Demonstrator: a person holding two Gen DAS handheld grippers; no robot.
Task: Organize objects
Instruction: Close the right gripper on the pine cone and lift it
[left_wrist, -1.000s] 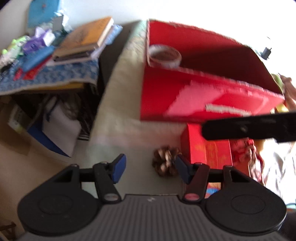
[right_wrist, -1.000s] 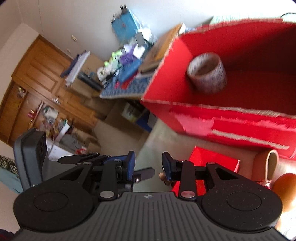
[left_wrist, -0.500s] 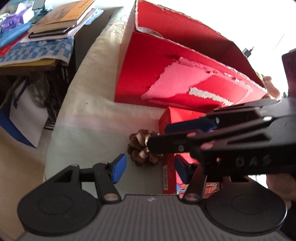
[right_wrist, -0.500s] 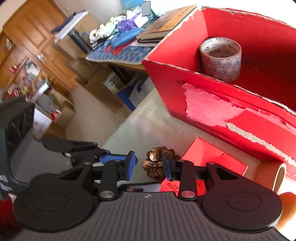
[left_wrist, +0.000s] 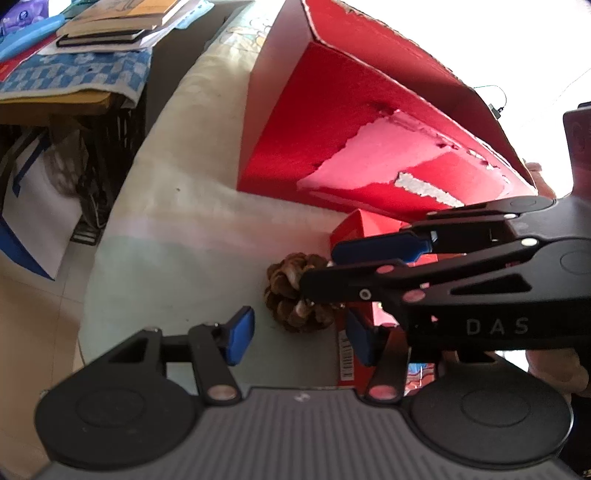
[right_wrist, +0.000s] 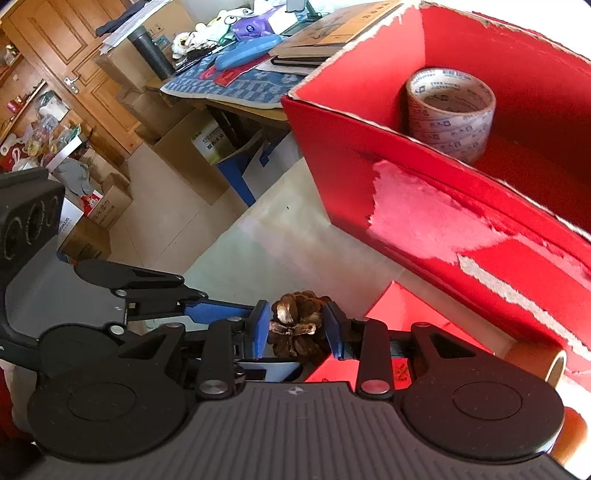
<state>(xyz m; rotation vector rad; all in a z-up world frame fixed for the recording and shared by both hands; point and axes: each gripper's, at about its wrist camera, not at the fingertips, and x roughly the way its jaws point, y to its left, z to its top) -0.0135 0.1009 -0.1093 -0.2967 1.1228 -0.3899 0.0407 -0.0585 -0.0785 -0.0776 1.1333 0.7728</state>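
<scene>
A brown pine cone (left_wrist: 291, 295) lies on the pale tablecloth, next to a small red box (left_wrist: 373, 229). My right gripper (right_wrist: 297, 330) has its blue pads on either side of the pine cone (right_wrist: 299, 328), touching or nearly touching it. In the left wrist view the right gripper (left_wrist: 325, 273) reaches in from the right over the cone. My left gripper (left_wrist: 299, 336) is open and empty, just short of the cone. A big open red box (right_wrist: 443, 206) stands behind, with a roll of tape (right_wrist: 448, 110) inside.
A side table (right_wrist: 236, 85) with books, a blue case and clutter stands to the left beyond the table edge. Cardboard boxes (right_wrist: 184, 140) sit on the floor. A cardboard tube (right_wrist: 546, 363) and an orange object (right_wrist: 572, 435) lie at the right.
Both grippers have moved in toward the pine cone. My right gripper's pads have come down around the cone; it now sits between them.
</scene>
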